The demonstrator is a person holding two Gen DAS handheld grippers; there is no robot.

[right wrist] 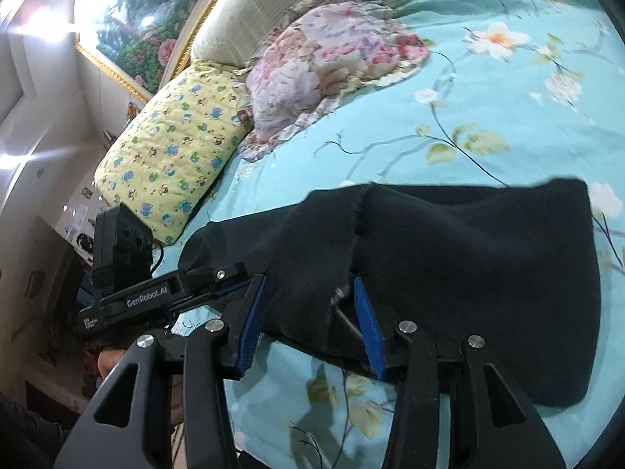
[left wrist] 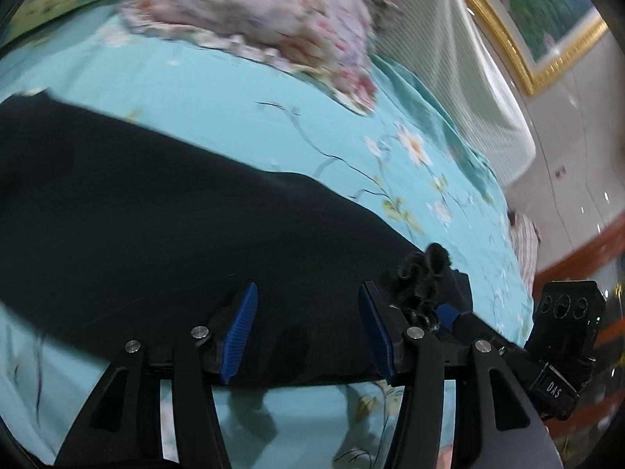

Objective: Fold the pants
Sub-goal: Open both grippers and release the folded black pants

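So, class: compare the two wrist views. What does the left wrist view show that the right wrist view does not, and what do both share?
Only the left wrist view: the left gripper from behind, jaws apart, and a striped cloth at the bed's edge.
Only the right wrist view: the yellow cartoon-print pillow in full, and the right gripper from behind, jaws open.
Both: the black pants on the turquoise floral sheet, the pink floral pillow and the gold-framed painting.

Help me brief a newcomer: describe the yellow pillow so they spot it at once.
Start at the cream headboard of the bed with the turquoise sheet. Two pillows lie beneath it; the yellow pillow is nearest the bed's edge. Its small cartoon animals set it apart from the pink floral pillow beside it.
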